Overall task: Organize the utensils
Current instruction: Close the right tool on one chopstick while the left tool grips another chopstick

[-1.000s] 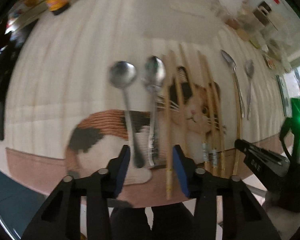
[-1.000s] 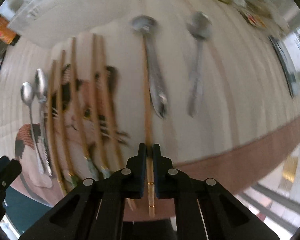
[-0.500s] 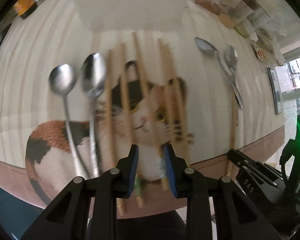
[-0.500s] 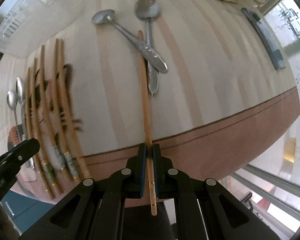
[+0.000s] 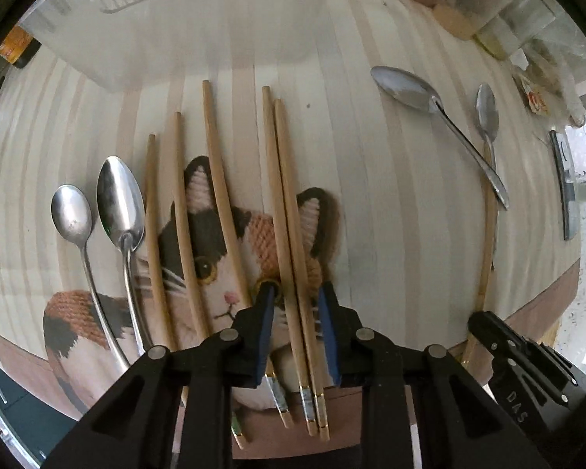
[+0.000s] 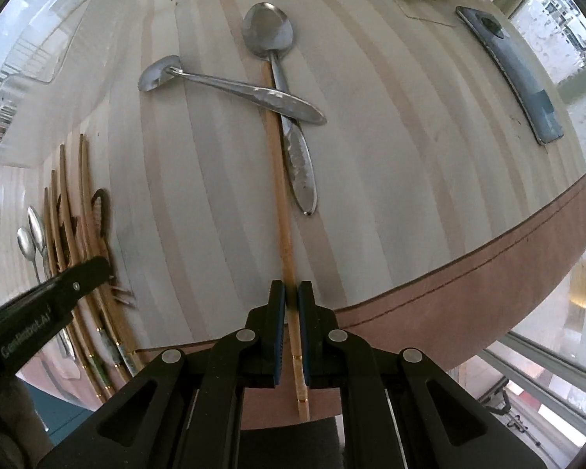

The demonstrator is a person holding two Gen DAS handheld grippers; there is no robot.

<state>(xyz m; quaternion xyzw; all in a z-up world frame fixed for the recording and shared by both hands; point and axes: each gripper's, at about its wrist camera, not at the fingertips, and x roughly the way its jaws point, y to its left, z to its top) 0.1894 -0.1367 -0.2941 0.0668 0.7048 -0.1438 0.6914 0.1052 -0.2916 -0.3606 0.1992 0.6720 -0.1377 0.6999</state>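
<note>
Several wooden chopsticks (image 5: 220, 203) lie side by side on a cat-print mat (image 5: 215, 258), with two spoons (image 5: 121, 211) to their left. My left gripper (image 5: 295, 301) is open, its jaws astride a pair of chopsticks (image 5: 289, 242). My right gripper (image 6: 291, 297) is shut on a single chopstick (image 6: 279, 179) whose far end lies under two crossed spoons (image 6: 285, 97). That chopstick (image 5: 488, 242) and those spoons (image 5: 441, 117) also show in the left wrist view at the right.
A clear plastic tray (image 5: 168, 19) stands at the back of the striped table. A phone (image 6: 515, 78) lies at the far right. Jars and packets (image 5: 488, 11) crowd the back right corner. The table's front edge (image 6: 468, 273) is close to both grippers.
My left gripper has moved right along the mat, from the spoons to the rightmost pair of chopsticks. My right gripper has stayed shut on its chopstick and swung it; the spoons beyond now lie crossed.
</note>
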